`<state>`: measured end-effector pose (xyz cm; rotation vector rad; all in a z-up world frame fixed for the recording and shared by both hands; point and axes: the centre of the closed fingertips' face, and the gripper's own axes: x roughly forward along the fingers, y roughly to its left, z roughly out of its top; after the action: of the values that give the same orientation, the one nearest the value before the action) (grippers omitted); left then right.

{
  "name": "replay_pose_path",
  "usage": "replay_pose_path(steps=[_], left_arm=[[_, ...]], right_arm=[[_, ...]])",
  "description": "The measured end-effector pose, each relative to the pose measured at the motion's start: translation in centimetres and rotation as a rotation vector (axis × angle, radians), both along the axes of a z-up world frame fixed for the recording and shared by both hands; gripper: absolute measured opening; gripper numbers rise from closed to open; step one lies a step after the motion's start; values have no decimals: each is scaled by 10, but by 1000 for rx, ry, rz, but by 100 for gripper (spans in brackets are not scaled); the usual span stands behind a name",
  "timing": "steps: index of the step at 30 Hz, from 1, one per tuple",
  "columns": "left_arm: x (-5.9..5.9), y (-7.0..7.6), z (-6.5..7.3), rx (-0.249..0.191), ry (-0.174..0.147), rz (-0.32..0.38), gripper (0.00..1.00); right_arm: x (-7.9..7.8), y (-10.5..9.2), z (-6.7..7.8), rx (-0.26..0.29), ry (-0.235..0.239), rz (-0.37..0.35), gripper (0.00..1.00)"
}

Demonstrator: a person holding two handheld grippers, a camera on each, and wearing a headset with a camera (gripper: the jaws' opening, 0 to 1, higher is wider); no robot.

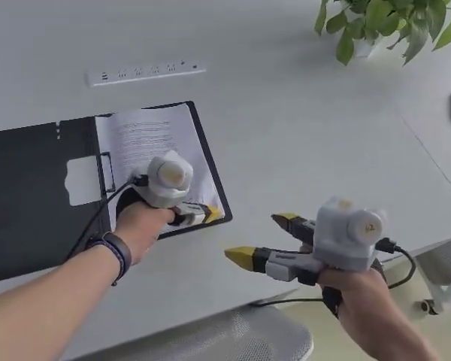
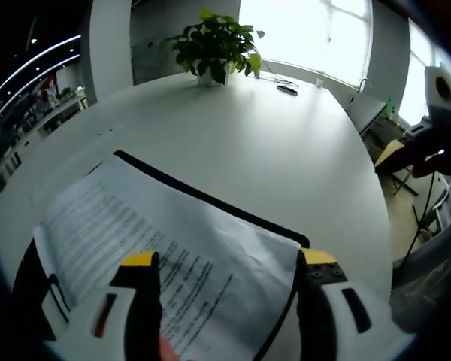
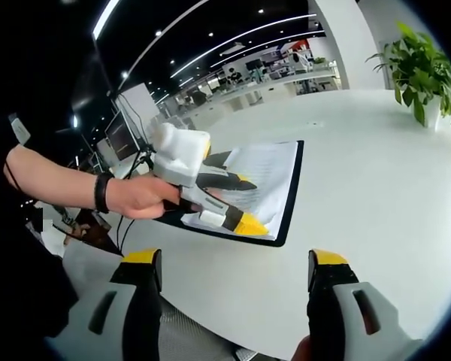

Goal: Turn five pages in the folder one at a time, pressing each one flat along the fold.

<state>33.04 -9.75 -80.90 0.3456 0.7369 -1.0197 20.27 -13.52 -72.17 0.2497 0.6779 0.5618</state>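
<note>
On the white table (image 1: pixel 308 128) our black folder (image 1: pixel 30 188) lies open. Our left gripper (image 1: pixel 199 214) hangs over the low corner of its top page (image 1: pixel 146 139), jaws spread wide. Our right gripper (image 1: pixel 259 237) hangs off to the right, spread too, holding nothing.

One folder (image 1: pixel 30 188); one power strip (image 1: pixel 145 73) and one potted plant (image 1: pixel 391 22) beyond the folder; a left gripper (image 1: pixel 203 214) and a right gripper (image 1: pixel 261 237) near it, two in all.

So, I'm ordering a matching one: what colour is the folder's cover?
The folder is black, clearest in the head view.
</note>
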Motion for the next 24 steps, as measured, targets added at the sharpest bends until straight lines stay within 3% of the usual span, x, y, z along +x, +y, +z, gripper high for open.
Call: replay_pose_path(steps=[17, 20, 22, 24], left_arm=[[2, 1, 5, -56, 43, 25, 73], [4, 2, 3, -44, 27, 32, 69], [8, 6, 0, -1, -22, 33, 64], [7, 4, 0, -8, -13, 38, 63]], right_arm=[[12, 5, -2, 16, 5, 17, 77], [14, 4, -2, 24, 5, 13, 76], [15, 3, -3, 28, 6, 10, 76], [15, 4, -3, 31, 9, 10, 76]])
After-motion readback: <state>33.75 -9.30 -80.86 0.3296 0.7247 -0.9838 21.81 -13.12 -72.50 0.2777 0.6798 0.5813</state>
